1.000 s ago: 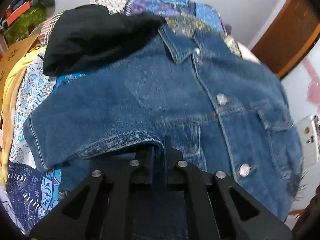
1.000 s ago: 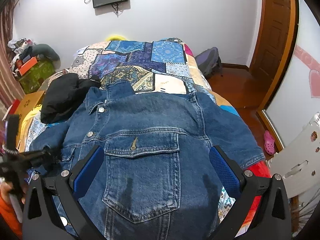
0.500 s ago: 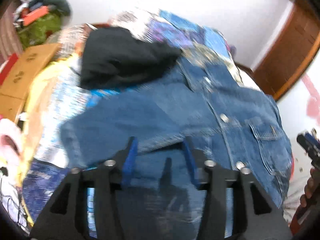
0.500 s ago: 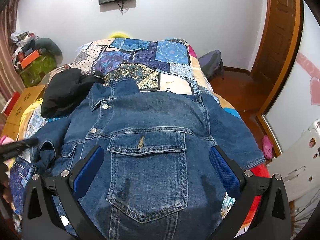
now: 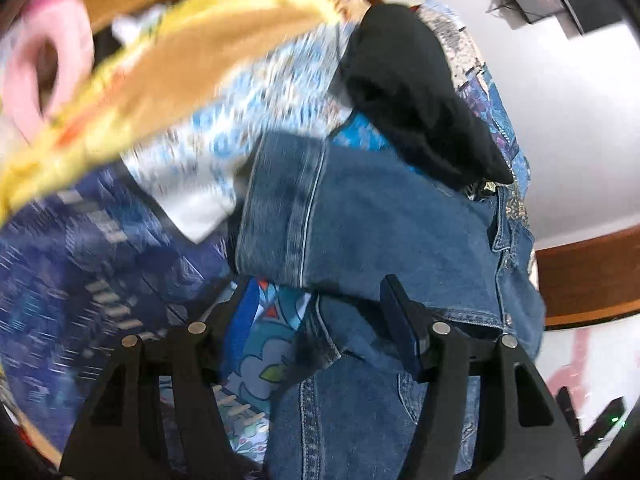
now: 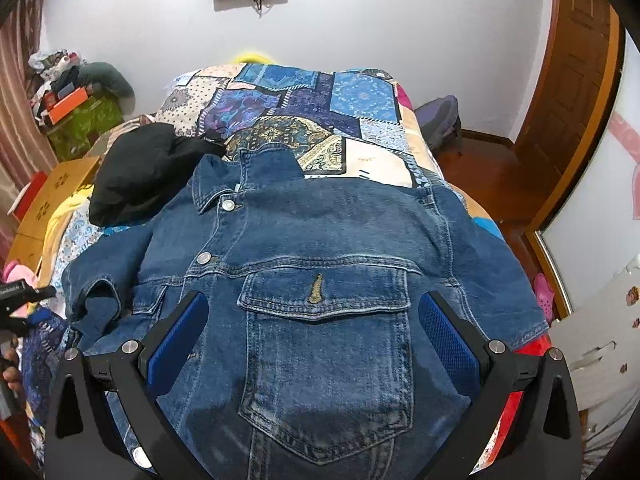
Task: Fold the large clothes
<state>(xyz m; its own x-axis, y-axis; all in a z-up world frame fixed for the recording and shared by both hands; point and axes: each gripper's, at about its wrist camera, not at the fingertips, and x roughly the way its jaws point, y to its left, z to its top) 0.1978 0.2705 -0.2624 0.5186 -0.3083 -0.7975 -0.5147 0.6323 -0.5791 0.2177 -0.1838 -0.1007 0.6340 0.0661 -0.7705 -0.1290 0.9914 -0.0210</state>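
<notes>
The denim jacket (image 6: 320,264) lies front up on the bed (image 6: 372,160), spread over a patchwork quilt (image 6: 304,112), collar toward the far wall. Its chest pocket sits directly between the two blue-padded fingers (image 6: 176,340) of the right gripper (image 6: 312,336), which stand wide apart above the cloth; no pad presses the denim.

In the left wrist view, the left gripper (image 5: 316,316) is at the jacket's sleeve side. The folded sleeve cuff (image 5: 280,208) lies just ahead of the fingers (image 5: 400,320), and the jaws are opening. Denim and quilt show in the gap, and neither pad is seen pressing on them. This view is blurred.

A black garment (image 6: 148,172) lies on the bed beside the jacket's collar, touching it. A cardboard box (image 6: 44,204) stands off the bed's left side; it carries small printed marks, too small to read. No brand or label on the jacket is legible.
</notes>
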